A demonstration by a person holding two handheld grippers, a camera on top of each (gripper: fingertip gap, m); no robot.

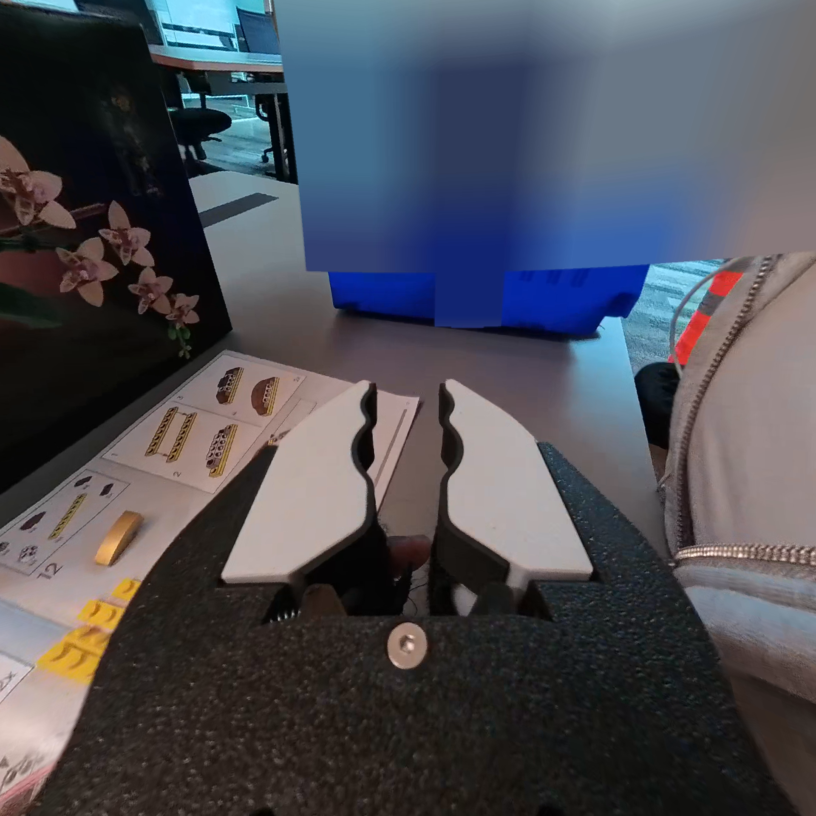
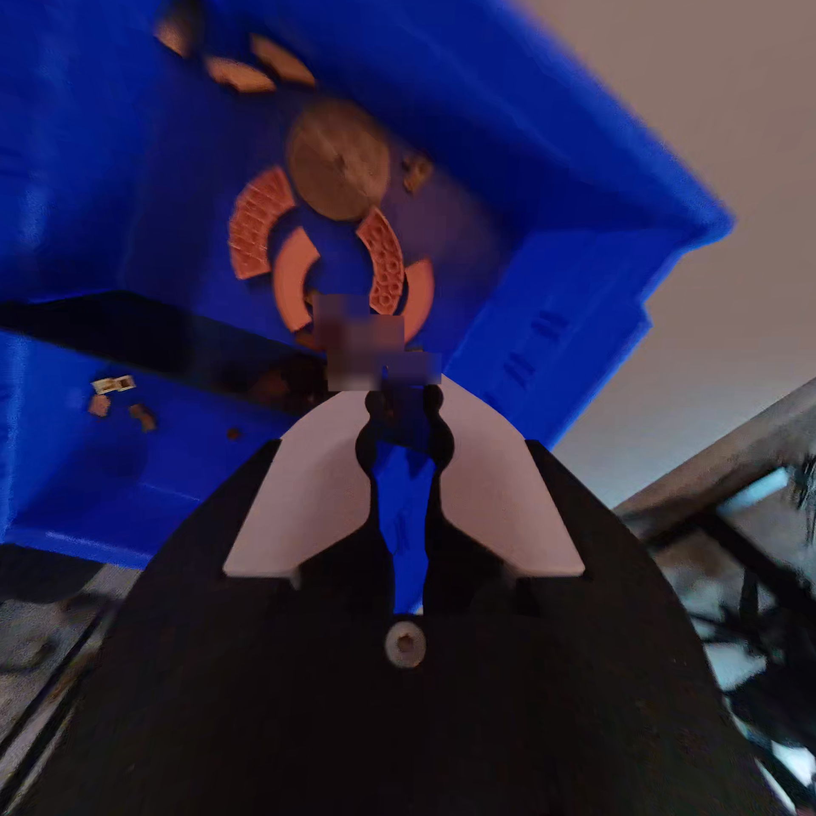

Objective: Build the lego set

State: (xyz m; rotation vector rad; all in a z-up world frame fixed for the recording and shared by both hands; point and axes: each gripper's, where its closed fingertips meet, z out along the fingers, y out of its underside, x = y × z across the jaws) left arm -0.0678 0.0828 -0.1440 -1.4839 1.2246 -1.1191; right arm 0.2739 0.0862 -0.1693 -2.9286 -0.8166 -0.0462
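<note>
The build looks barely begun. Most parts lie loose in the blue bin at the desk's far side; its walls hem in any reach. A gold curved piece and yellow bricks sit on the instruction sheet, left. The left tool gapes narrowly, empty, over clear desk; the right tool, narrow inside the bin, grips something I cannot make out.
</note>
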